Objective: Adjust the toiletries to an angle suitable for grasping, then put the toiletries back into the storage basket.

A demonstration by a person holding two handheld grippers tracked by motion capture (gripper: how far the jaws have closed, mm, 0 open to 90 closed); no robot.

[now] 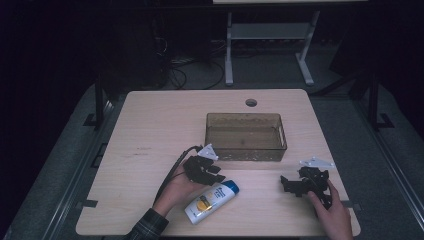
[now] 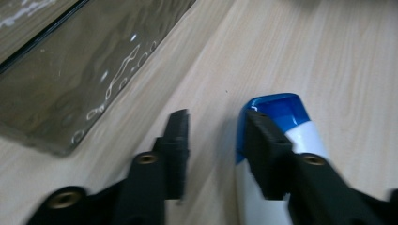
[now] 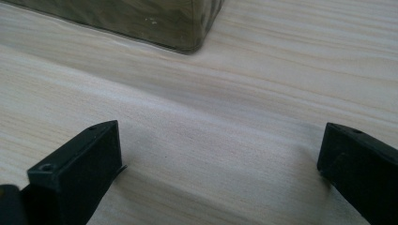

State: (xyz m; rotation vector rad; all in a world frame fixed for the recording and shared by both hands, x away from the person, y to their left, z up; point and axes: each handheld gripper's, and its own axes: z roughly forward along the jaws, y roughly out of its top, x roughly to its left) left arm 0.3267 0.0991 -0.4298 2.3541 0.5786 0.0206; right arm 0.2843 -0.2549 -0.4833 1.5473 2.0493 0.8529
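A white bottle (image 1: pixel 211 196) with a blue cap (image 2: pixel 281 110) and a yellow mark on its label lies on its side on the wooden table (image 1: pixel 160 125), near the front edge. My left gripper (image 1: pixel 216 174) hovers just above and left of the cap end. In the left gripper view its jaws (image 2: pixel 213 126) stand apart with bare wood in the gap, and the right-hand jaw overlaps the cap. My right gripper (image 1: pixel 286 183) rests low over the table to the right, open wide (image 3: pixel 220 140) with nothing between its fingers.
A clear brownish plastic bin (image 1: pixel 245 116) stands at the table's middle, just behind both grippers; its wall (image 2: pixel 94 61) and a corner (image 3: pixel 187 28) show close by. A round cable hole (image 1: pixel 251 102) sits near the far edge. Desk legs stand beyond.
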